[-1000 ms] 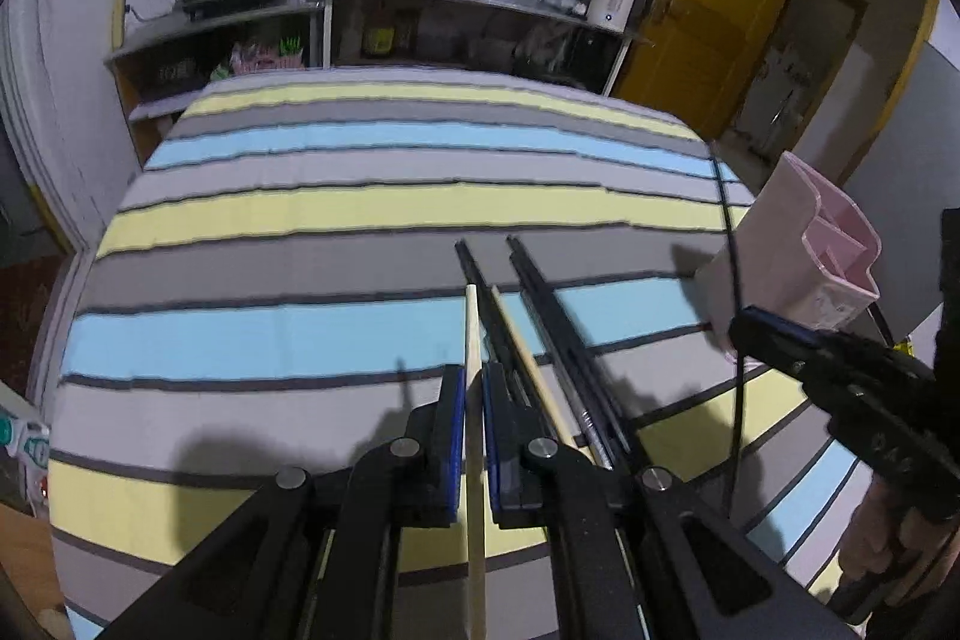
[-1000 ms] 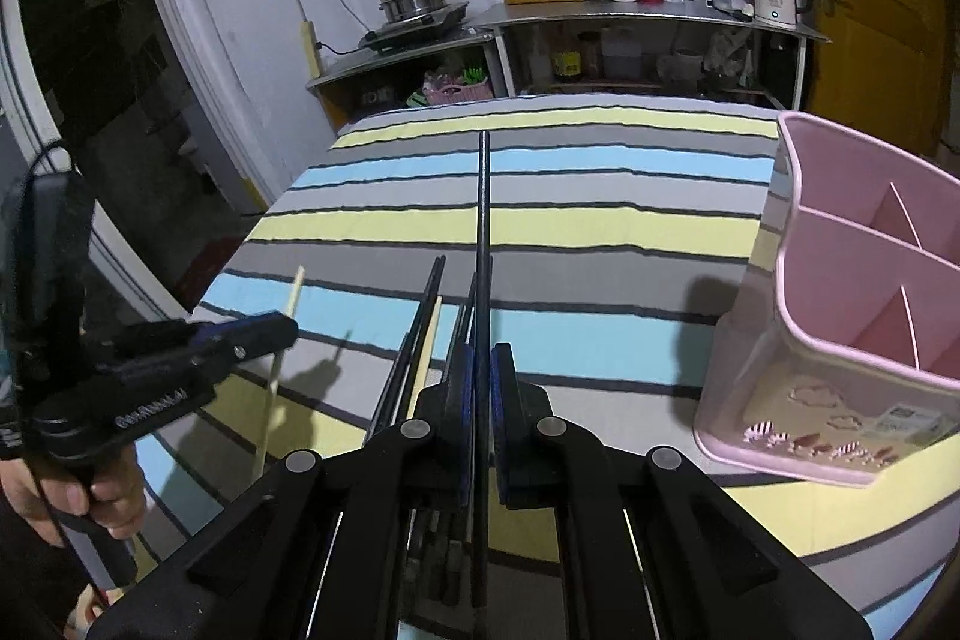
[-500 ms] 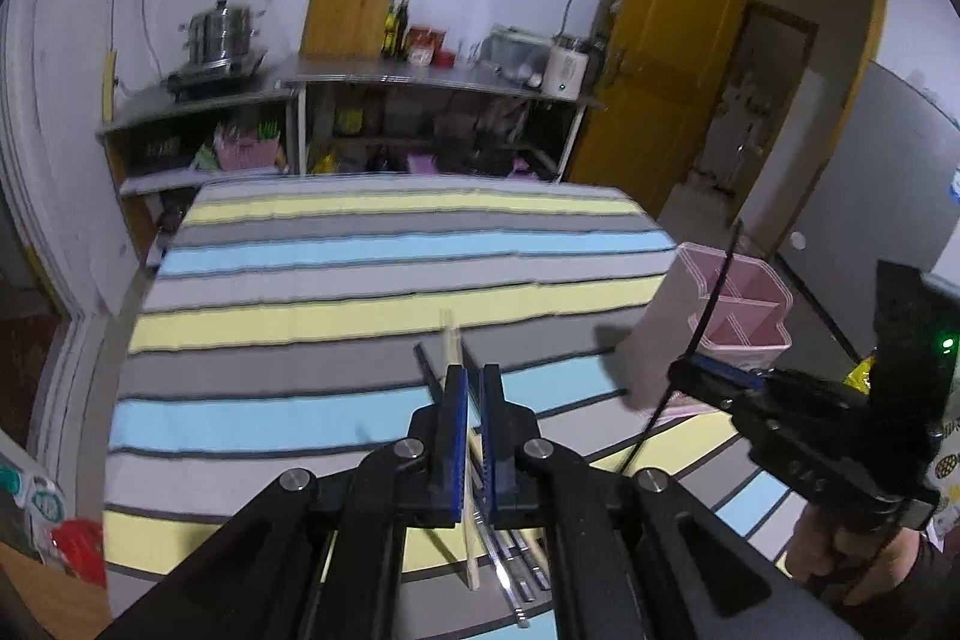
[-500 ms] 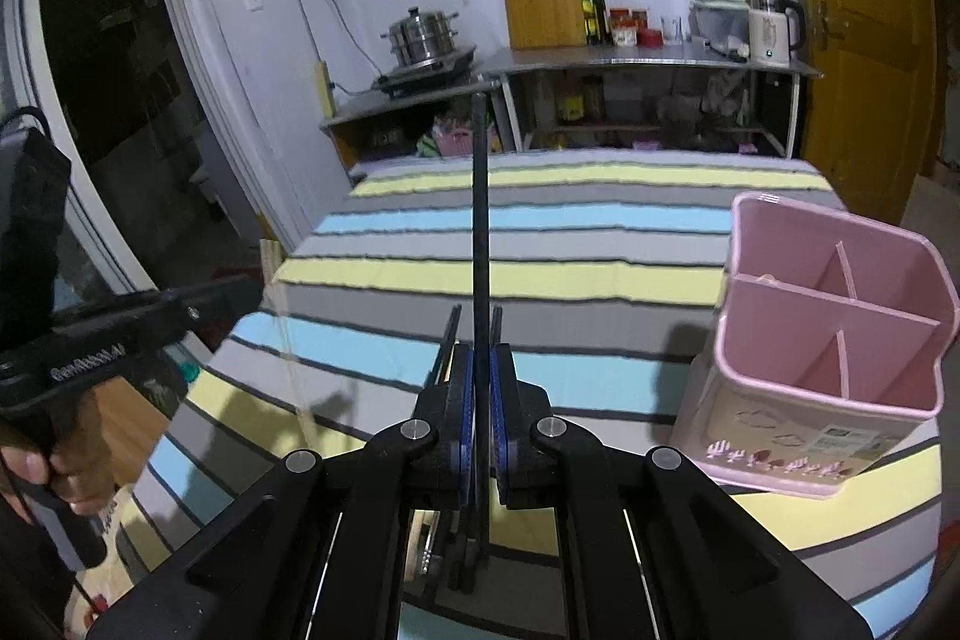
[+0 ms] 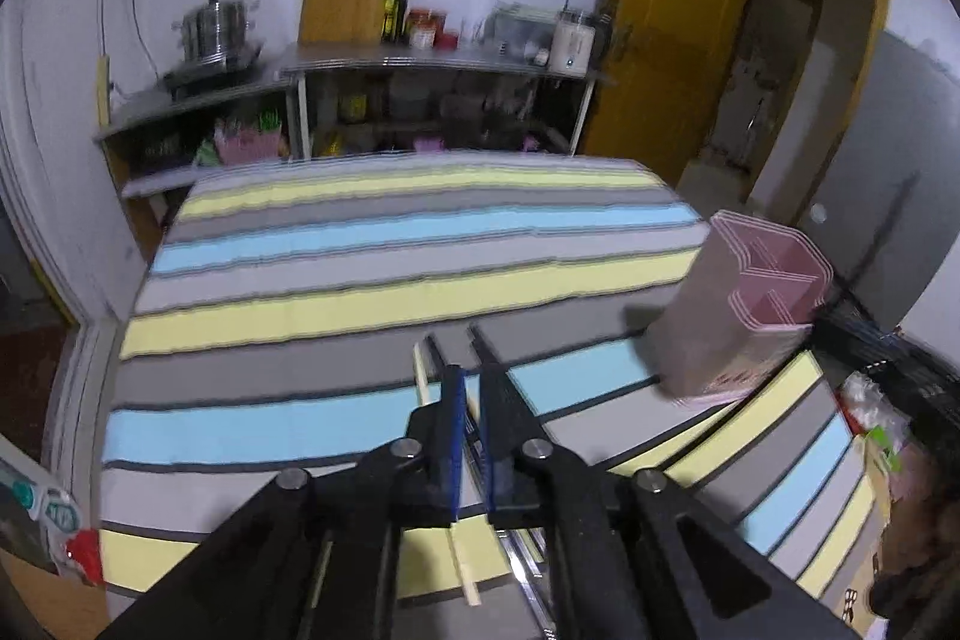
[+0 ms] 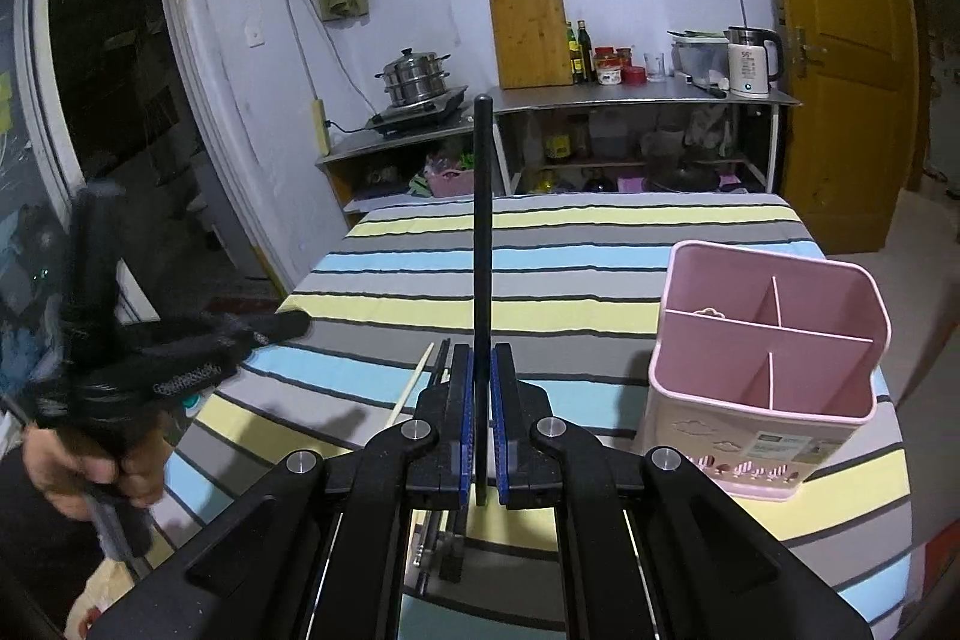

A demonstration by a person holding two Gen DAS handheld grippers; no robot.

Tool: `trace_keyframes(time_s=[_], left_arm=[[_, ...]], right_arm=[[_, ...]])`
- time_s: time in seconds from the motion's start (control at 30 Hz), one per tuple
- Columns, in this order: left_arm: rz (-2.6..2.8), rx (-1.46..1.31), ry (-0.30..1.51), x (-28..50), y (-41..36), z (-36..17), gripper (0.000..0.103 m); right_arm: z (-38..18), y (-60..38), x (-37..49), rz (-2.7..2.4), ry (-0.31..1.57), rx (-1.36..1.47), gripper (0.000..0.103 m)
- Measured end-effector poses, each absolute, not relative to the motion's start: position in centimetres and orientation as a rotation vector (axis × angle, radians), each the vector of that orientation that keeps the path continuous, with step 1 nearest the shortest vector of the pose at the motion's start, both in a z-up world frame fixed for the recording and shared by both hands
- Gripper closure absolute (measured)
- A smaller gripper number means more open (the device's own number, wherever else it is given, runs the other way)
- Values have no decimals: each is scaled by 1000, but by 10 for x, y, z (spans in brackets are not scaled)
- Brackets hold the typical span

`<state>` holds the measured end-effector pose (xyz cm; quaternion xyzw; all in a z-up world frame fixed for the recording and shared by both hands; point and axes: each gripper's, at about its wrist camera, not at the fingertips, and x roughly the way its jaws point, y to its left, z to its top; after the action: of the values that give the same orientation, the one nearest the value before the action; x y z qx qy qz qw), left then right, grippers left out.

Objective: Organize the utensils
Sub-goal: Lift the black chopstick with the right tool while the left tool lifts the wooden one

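Right tool (image 6: 481, 436) grasps a black chopstick (image 6: 482, 244) above the striped desk (image 6: 600, 268), beside the pink holder (image 6: 762, 400); left tool (image 5: 471, 436), its jaws opening, grasps nothing.

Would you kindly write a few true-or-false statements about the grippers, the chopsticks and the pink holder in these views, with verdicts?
1. The right gripper is clamped on a black chopstick. True.
2. The pink utensil holder already has utensils standing in it. False: its compartments appear empty.
3. A light wooden chopstick lies on the striped tablecloth. True.
4. The left gripper carries the wooden chopstick. False: its jaws are opening with nothing between them; the stick lies on the cloth below.
5. The holder lies tipped on its side. False: it stands upright on the cloth.
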<state>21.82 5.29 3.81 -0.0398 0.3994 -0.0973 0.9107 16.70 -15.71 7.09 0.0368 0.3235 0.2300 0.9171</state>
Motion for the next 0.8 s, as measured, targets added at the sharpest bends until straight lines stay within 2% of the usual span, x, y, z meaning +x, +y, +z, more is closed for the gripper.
trace_keyframes(time_s=[0.1,0.4,0.8], left_arm=[[-198,-95,883,238,57,8,84],[-135,-102,1021,292,64,-63,83],[-101,-2,1051,318,53,-78,84]], right_arm=[[73,-160,169,474,662,83,98],[76,-167,170,478,654,92,98],[79,-170,175,469,656,98,98]])
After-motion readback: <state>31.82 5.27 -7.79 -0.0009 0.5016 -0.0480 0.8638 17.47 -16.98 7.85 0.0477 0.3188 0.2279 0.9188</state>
